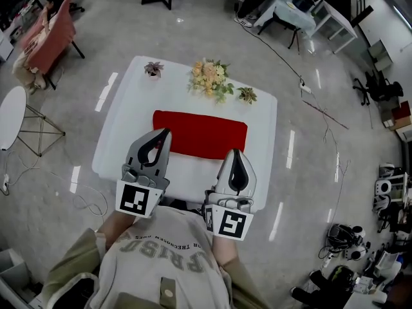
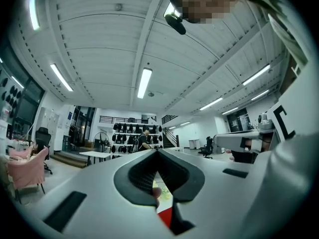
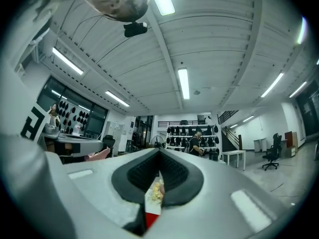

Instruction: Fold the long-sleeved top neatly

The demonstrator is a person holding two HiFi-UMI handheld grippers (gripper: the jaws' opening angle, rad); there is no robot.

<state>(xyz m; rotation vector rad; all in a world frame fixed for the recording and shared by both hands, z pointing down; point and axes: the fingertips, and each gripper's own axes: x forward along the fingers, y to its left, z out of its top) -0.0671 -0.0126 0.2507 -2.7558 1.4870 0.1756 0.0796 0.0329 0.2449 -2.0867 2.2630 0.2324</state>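
You hold two grippers side by side in front of your chest, one marker cube at the back of each: one cube [image 1: 138,199] on the left gripper [image 1: 165,132], one [image 1: 230,223] on the right gripper [image 1: 235,152]. Both point away from you and about level.

The left gripper's [image 2: 158,151] jaws are pressed together with nothing between the pads. The right gripper's [image 3: 160,152] jaws are together too, and also empty. Through the slit under each pair of pads you can see a sliver of red cloth and white tabletop below.

Just under and ahead of both tips lies the one top [image 1: 199,134], red, folded into a flat rectangle lying crosswise to the grippers. The left tip sits over its near left corner, the right tip over its near edge towards the right end. Neither gripper grips it.

The top rests on one white table [image 1: 125,118], which spreads out under and beyond both grippers.

Past the top, along the table's far edge, stand three plants: one small pot [image 1: 153,68] ahead of the left gripper, one bouquet [image 1: 209,79] ahead of the gap between the grippers, and one small plant [image 1: 246,94] ahead of the right gripper.

Further off, left of the left gripper, are one round table [image 1: 11,116] and one pink chair [image 1: 48,34].
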